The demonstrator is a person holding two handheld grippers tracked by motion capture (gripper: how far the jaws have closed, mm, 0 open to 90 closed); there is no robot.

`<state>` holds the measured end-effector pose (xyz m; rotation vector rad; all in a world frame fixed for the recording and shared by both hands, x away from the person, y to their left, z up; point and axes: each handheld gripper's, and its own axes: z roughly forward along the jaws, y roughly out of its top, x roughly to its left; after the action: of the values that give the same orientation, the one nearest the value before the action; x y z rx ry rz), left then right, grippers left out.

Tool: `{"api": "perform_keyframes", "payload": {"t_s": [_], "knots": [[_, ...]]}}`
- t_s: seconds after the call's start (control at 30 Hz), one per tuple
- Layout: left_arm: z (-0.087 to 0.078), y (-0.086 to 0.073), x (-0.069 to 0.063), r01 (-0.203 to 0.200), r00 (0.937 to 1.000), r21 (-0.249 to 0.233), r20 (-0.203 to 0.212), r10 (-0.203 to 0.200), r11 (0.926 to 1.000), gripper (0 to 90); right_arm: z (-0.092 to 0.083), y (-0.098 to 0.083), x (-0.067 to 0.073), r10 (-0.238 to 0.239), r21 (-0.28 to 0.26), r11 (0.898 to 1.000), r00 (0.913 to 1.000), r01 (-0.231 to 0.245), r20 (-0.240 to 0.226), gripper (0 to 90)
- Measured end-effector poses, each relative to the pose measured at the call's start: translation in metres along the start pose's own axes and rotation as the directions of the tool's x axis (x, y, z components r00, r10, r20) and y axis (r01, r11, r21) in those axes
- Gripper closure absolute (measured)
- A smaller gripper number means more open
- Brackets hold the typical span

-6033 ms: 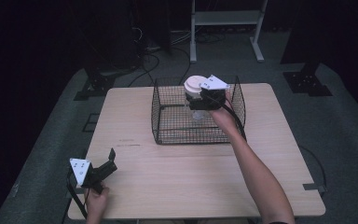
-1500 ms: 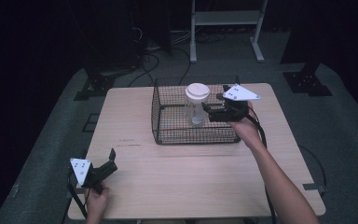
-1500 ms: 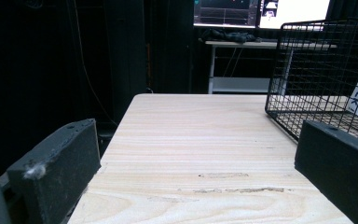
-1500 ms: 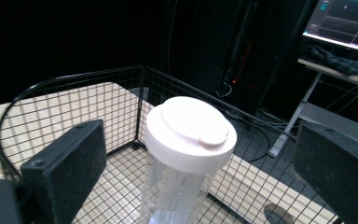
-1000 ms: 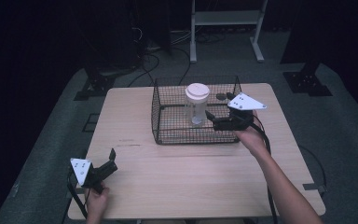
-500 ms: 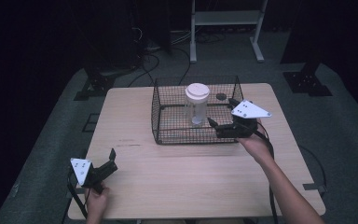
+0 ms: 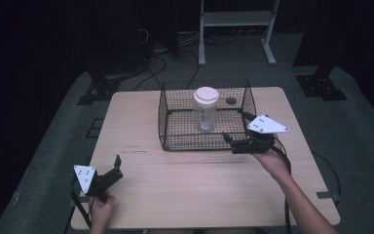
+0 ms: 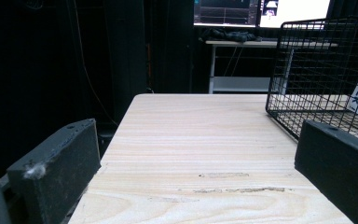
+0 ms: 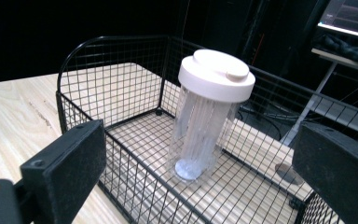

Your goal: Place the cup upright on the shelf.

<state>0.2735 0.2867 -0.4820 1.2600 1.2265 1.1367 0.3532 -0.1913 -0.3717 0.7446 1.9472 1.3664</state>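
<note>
Seen from above, a lidded jar stands upright inside a wire basket on the tabletop. The right gripper is held at the basket's near right corner, jaws wide and empty. The left gripper is held near the tabletop's front left corner, jaws wide too. In the left gripper view, the basket is seen at right. In the right gripper view, the jar is framed between parted jaws.

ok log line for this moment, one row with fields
jar: upright in wire basket, lid on | right tongs: open, empty, outside basket's near right corner | left tongs: open, empty, at table near left corner

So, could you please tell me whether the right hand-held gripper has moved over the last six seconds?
Yes. The right hand-held gripper has pulled back from above the wire basket to outside its near right corner.
</note>
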Motion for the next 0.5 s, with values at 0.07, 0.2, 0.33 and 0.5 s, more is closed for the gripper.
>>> {"api": "perform_keyframes", "payload": {"t_s": [0.07,0.2,0.33,0.5], "knots": [[0.0,0.0,0.0,-0.001,1.0,0.0,0.0,0.001,1.0,0.0,-0.001,-0.003,0.001,0.0,0.006,1.0,1.0,0.0,0.001,2.4],[0.0,0.0,0.0,0.0,1.0,-0.001,-0.001,0.0,1.0,0.0,-0.004,-0.008,0.001,0.001,0.01,1.0,1.0,-0.001,0.003,2.4],[0.0,0.0,0.0,-0.003,1.0,0.001,-0.001,0.003,1.0,0.0,-0.009,-0.014,0.002,0.014,0.012,1.0,0.9999,-0.014,0.0,2.4],[0.0,0.0,0.0,-0.003,1.0,0.001,-0.001,0.003,1.0,0.0,-0.014,-0.018,0.002,0.017,0.011,1.0,0.9999,-0.017,0.001,2.4]]}}
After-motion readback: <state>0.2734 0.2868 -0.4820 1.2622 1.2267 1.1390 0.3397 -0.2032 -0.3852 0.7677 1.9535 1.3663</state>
